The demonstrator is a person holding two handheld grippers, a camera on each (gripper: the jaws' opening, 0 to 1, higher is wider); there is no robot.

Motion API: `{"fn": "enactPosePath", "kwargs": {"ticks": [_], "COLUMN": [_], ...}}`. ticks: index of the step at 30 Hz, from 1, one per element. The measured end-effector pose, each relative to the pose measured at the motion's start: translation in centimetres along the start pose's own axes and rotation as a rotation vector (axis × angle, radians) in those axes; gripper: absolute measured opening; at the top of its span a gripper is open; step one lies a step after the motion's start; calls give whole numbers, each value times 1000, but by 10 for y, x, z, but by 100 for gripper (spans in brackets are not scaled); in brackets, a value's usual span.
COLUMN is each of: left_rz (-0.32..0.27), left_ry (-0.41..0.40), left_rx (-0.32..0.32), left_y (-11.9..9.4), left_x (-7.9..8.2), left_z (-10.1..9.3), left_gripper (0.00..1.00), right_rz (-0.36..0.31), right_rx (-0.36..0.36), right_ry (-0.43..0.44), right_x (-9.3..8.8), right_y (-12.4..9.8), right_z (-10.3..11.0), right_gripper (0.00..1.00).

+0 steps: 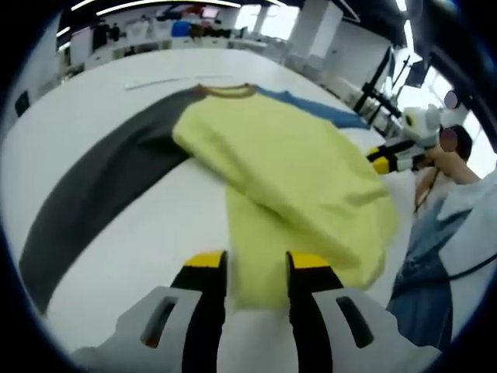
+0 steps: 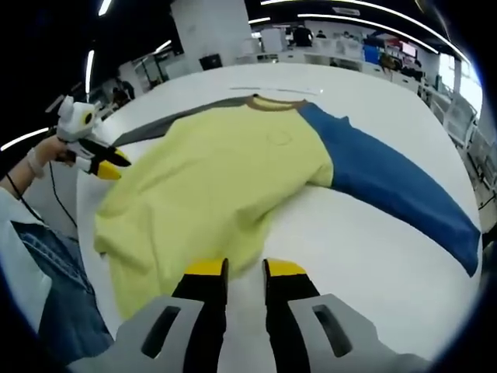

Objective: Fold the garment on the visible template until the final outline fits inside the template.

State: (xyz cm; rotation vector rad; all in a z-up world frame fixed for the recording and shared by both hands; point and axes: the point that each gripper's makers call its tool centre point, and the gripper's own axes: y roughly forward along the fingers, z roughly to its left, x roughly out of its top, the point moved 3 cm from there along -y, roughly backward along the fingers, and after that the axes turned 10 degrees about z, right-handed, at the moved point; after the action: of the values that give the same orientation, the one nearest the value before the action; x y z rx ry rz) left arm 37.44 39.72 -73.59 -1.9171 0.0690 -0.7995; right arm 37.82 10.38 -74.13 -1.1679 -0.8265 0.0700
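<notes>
The yellow cloth shirt with one grey and one blue sleeve [image 2: 225, 171] looks soft and matt (a bit wrinkly). The white table [image 2: 349, 233] is smooth and slightly shiny. The left tool [image 1: 256, 268] has shiny grey plastic with matt yellow-tipped black jaws.

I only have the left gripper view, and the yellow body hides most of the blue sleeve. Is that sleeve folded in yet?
Observer: No. In the right gripper view the blue sleeve lies stretched out flat on the white table, pointing away from the yellow body.
Operator: And the right gripper? I see it side-on, held by a hand.
Observer: Its own view shows its fingers apart at the yellow hem, with nothing pinched as far as I can tell.
</notes>
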Motion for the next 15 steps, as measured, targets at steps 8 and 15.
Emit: {"fn": "enactPosePath", "kwargs": {"ticks": [8,15], "left_rz": [33,42], "left_ry": [22,-10], "left_rx": [-6,-10], "left_y": [2,4], "left_x": [0,-3], "left_z": [-2,1], "left_gripper": [21,6], "right_rz": [2,1], "right_rx": [-9,7], "right_ry": [11,23], "right_x": [-2,-3], "right_y": [0,0], "right_z": [-2,0], "right_gripper": [15,8]}}
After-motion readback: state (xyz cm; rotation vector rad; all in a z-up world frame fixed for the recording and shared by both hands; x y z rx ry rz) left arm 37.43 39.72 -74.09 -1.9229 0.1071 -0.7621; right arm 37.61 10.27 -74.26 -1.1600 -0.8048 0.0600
